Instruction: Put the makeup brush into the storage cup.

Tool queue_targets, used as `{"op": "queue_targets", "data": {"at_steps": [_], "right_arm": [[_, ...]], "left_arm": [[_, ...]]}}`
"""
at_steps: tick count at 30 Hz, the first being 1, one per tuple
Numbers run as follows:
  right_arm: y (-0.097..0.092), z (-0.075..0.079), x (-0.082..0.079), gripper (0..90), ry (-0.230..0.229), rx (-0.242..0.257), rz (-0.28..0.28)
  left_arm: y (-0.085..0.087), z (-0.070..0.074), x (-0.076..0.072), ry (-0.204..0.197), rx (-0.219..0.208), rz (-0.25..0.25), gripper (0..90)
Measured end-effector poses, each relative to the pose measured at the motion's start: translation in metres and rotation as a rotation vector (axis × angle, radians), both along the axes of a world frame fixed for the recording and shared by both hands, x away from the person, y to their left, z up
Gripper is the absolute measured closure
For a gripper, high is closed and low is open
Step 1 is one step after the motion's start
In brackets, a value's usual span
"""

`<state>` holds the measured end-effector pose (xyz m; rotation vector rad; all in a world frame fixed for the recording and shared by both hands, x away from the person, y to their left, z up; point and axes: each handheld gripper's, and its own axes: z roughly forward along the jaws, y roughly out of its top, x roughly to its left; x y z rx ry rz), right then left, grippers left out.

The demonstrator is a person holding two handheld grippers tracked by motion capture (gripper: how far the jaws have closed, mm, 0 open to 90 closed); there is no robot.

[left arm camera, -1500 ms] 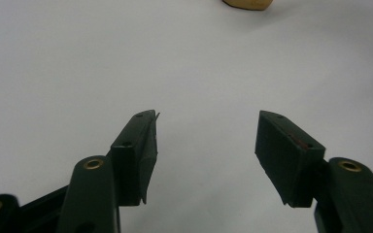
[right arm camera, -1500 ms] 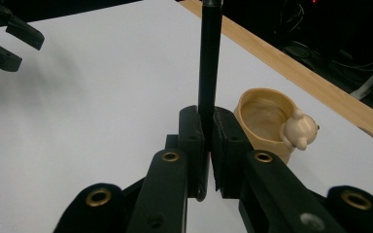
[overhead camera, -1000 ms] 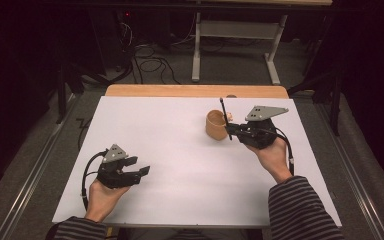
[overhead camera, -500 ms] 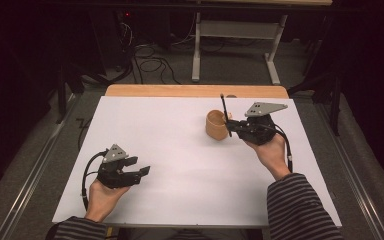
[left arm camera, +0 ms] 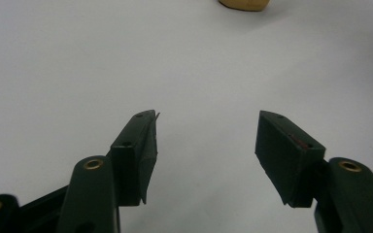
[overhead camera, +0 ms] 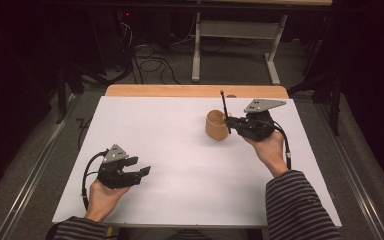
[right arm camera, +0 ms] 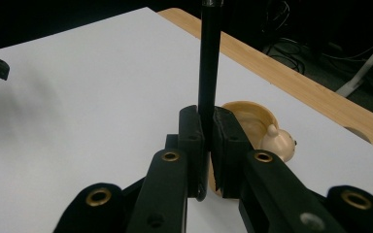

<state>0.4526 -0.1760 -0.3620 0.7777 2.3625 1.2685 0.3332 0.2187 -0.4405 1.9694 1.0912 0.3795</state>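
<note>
The bench [overhead camera: 180,150] carries a white sheet over most of its top, with a bare wooden strip [overhead camera: 195,91] along the far edge. On the floor beyond it stand a white metal frame [overhead camera: 235,50] and a tangle of cables [overhead camera: 150,62]. A small tan cup [overhead camera: 216,125] stands upright on the sheet, right of centre and towards the far edge. In the right gripper view it [right arm camera: 252,121] bears a small rounded knob on the side next to the wooden strip.

Nothing lies on the white surface between the two hands; the near and left portions of the sheet carry only the left hand.

Right hand-held gripper [overhead camera: 232,122]: clenched on a thin black stick [overhead camera: 225,107]. The right gripper view shows the two pads [right arm camera: 190,141] pressed flat against the stick [right arm camera: 209,58], which rises nearly upright from between them, tilted slightly away. Its lower end sits just beside the cup, on the cup's right side in the high view; whether it touches the cup cannot be told. The person's right hand [overhead camera: 267,150] holds the tool from behind, a striped sleeve [overhead camera: 297,205] below it.

Left hand-held gripper [overhead camera: 142,172]: released, jaws wide apart and holding nothing. The left gripper view shows bare white sheet between the pads [left arm camera: 143,150], with the cup [left arm camera: 245,4] far off at the top edge. It sits low over the near left part of the bench, well apart from the cup
</note>
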Motion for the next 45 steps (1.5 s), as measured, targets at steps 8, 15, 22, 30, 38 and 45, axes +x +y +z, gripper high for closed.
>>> {"op": "queue_targets", "data": {"at_steps": [8,15,22,30,38,45], "right_arm": [[0.005,0.001,0.005,85.6,0.003,-0.004,-0.006],[0.008,0.001,0.008,85.6,0.004,0.003,-0.009],[0.009,-0.001,0.011,85.6,0.010,0.012,-0.018],[0.008,-0.003,0.015,85.6,0.014,0.023,-0.036],[0.007,-0.005,0.019,85.6,0.016,0.034,-0.053],[0.006,-0.006,0.022,85.6,0.017,0.052,-0.068]], "left_arm": [[0.001,0.000,0.000,0.002,-0.002,-0.002,40.8],[0.000,0.000,0.000,0.001,0.000,-0.001,41.1],[0.000,0.000,0.000,0.002,0.000,0.000,41.2],[0.000,0.000,0.000,0.008,-0.002,-0.006,42.4],[0.000,-0.001,0.001,0.016,-0.004,-0.011,42.3],[0.000,-0.001,0.001,0.017,-0.006,-0.013,42.1]]}}
